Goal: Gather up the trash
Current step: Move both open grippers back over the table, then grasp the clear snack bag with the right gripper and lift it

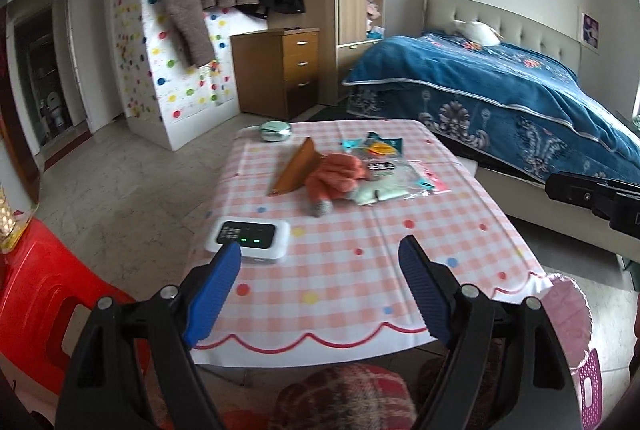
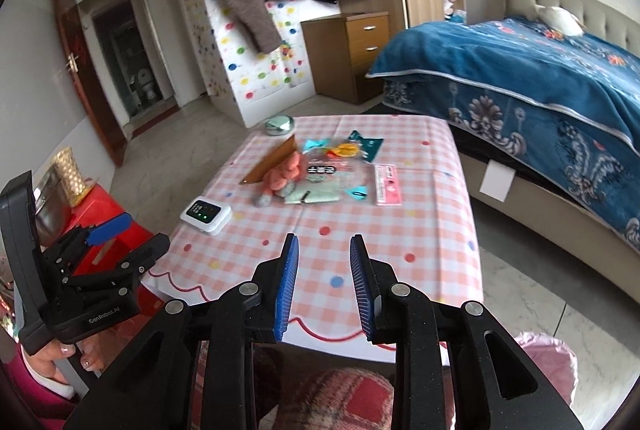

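Wrappers lie at the far middle of the pink checked table [image 1: 360, 230]: a clear plastic bag [image 1: 384, 178] [image 2: 324, 174], a teal wrapper [image 1: 376, 144] [image 2: 364, 144] and a pink packet [image 2: 387, 184]. My left gripper [image 1: 320, 250] hovers over the table's near edge, open wide and empty. My right gripper [image 2: 324, 242] is beside it over the same edge, its jaws a narrow gap apart with nothing between them. Both are well short of the wrappers. A pink bag [image 1: 568, 310] [image 2: 548, 354] hangs off the table's near right corner.
An orange plush toy [image 2: 286, 172], a brown wedge-shaped case [image 2: 272, 160], a round tin [image 2: 279, 125] and a white device [image 1: 248, 238] also sit on the table. A red stool [image 1: 36, 294] stands left; a bed with a blue blanket [image 1: 500, 98] runs along the right.
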### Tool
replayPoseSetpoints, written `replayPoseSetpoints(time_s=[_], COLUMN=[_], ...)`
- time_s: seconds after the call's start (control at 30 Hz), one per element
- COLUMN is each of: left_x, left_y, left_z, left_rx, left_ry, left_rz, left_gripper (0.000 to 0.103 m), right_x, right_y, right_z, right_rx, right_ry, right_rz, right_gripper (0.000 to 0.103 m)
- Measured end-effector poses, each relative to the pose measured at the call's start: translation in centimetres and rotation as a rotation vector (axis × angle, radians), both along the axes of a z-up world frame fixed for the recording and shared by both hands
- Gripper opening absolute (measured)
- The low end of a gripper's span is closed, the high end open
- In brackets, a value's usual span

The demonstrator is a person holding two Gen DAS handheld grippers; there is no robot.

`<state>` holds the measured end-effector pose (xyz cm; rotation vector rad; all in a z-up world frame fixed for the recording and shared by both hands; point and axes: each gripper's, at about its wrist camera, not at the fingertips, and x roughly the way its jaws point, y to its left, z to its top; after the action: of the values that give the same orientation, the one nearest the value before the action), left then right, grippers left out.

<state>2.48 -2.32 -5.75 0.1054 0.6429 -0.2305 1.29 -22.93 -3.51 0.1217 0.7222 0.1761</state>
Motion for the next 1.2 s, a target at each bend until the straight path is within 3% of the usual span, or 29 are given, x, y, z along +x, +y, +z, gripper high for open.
replayPoseSetpoints(time_s=[0.3,0.53,0.97,1.2], left_x=[1.8,3.2,6.8,8.9], left_y=[2.0,2.5,2.2,1.8], left_z=[-1.0,-2.1,-4.0,-4.5], left_rx=[-0.001,0.014,0.06,0.077], left_ry=[0.027,0.05,0.09,0.099], left_rz=[0.051,0.075,0.104,0.11], left_gripper=[0.079,0.082,0.082,0.082], right_x=[2.0,3.2,6.3,10.2], right_y=[1.4,1.5,-0.6,0.0], right_z=[-0.9,-1.7,-4.5,-6.7], right_rx=[-0.001,-0.023,-0.041,-0.068], right_ry=[0.018,0.023,0.077,0.11], right_rz=[0.021,0.022,-0.016,0.008], right_gripper=[0.03,0.046,0.061,0.07])
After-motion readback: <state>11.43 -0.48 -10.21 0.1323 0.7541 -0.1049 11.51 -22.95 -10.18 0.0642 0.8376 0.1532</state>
